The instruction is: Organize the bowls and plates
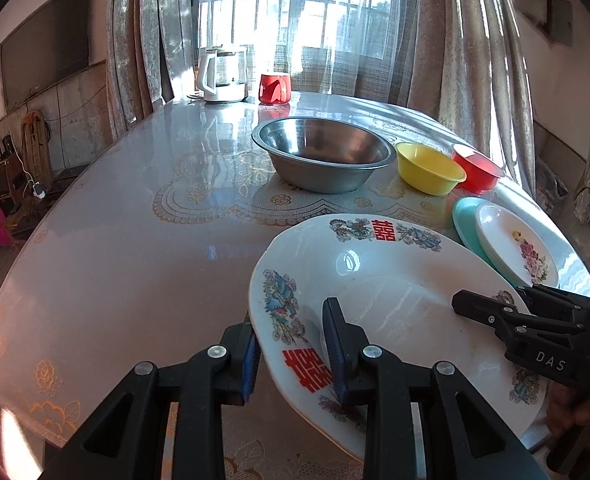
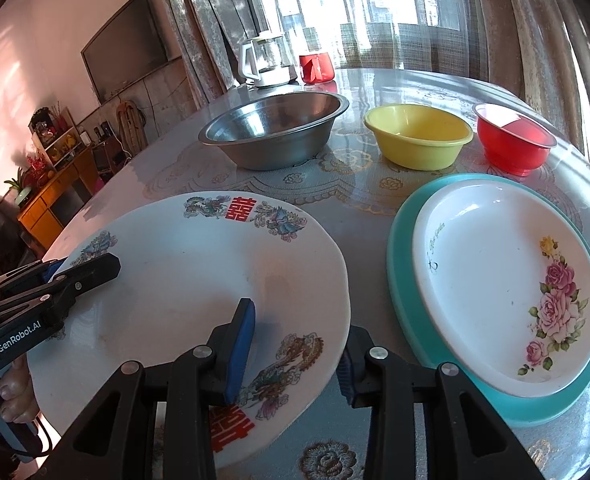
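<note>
Quick note on this two-handed carry. The big plate sat in the lower middle of both views, tipped a bit, with its near edge hanging past the edge of the surface.

The left tongs were nearly closed and pinching its rim, one pad on top and one underneath. The right tongs were also narrow and looked clamped on the opposite rim. I couldn't quite confirm the pad under the edge was pressing.

My guess is it was headed for the pile at the right of the right-wrist view, where a rose plate sat inside a teal plate.

- Both hands should move together and stay level, or the glazed rim will slide out of a thin pinch.
- Lift it clear of the pile before crossing over.
- Lower it centred.
- Only let go once it sits flat, because a wide plate on a smaller one could rock.
</note>
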The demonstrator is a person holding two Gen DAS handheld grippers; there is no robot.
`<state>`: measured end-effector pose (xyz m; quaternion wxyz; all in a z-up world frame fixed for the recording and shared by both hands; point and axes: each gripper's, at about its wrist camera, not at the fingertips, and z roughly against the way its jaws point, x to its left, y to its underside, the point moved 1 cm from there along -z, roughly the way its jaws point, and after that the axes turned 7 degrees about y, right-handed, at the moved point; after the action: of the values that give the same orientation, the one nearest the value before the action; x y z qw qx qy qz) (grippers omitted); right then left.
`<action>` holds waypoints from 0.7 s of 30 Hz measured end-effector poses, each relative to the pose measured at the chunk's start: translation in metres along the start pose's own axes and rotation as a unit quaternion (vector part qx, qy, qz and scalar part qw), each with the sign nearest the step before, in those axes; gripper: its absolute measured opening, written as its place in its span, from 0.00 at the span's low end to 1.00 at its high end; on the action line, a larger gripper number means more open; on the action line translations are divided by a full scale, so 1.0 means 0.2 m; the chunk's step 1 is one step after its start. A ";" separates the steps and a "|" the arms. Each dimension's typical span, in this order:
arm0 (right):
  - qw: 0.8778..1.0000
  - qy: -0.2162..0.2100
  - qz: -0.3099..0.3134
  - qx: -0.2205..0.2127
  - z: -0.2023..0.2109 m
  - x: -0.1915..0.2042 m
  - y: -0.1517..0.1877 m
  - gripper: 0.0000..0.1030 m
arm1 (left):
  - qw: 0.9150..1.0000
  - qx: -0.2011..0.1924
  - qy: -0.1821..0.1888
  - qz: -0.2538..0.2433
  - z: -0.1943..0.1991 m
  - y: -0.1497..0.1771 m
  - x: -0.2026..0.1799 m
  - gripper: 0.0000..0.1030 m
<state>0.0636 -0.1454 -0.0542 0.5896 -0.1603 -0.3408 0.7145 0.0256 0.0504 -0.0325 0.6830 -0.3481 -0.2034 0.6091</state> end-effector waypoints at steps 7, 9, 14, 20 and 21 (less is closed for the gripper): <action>1.000 0.002 0.003 -0.006 0.01 0.00 0.01 0.36 | 1.000 -0.004 -0.001 -0.002 0.00 0.00 -0.01 0.29; 1.000 0.002 0.004 -0.008 0.01 0.00 0.01 0.36 | 1.000 -0.006 -0.001 -0.003 0.00 0.00 -0.02 0.29; 1.000 0.003 0.004 -0.015 0.03 -0.01 0.00 0.36 | 1.000 -0.012 0.000 -0.006 0.01 -0.01 -0.03 0.29; 1.000 0.008 0.002 -0.020 0.06 -0.03 0.00 0.36 | 1.000 -0.015 0.002 -0.013 0.02 -0.02 -0.06 0.29; 1.000 0.008 0.001 -0.021 0.06 -0.03 0.00 0.36 | 1.000 -0.015 0.002 -0.014 0.02 -0.02 -0.06 0.29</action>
<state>0.0568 -0.1551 -0.0467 0.5883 -0.1790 -0.3510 0.7062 0.0236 0.0386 -0.0254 0.6866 -0.3567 -0.2162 0.5955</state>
